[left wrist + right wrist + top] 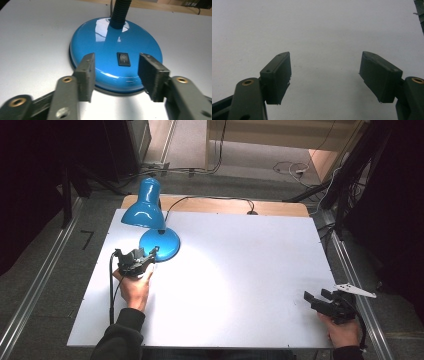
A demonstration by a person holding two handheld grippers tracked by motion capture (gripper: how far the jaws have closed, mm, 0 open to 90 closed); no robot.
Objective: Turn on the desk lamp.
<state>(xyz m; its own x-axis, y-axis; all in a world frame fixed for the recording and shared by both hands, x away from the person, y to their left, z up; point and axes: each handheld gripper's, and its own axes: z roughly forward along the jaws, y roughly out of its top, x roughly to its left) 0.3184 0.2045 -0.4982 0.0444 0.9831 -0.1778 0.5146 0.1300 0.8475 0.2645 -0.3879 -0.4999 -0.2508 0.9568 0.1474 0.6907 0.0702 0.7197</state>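
Observation:
A blue desk lamp (pixel 150 215) stands lit at the back left of the white table (pixel 240 270). Its round base (pixel 115 50) carries a black rocker switch (pixel 123 59) and a black flexible neck (pixel 120 12). My left gripper (pixel 150 254) is open just in front of the base, its jaws straddling the switch at the base's near edge without touching it; in the left gripper view the left gripper (pixel 116 62) shows the same. My right gripper (pixel 316 296) is open low over bare table at the front right, and the right gripper (pixel 325 65) holds nothing.
The lamp's cord (pixel 215 199) runs along the wooden back edge of the table. Metal rails (pixel 350 275) flank the table on both sides. Cables (pixel 292 168) lie on the floor behind.

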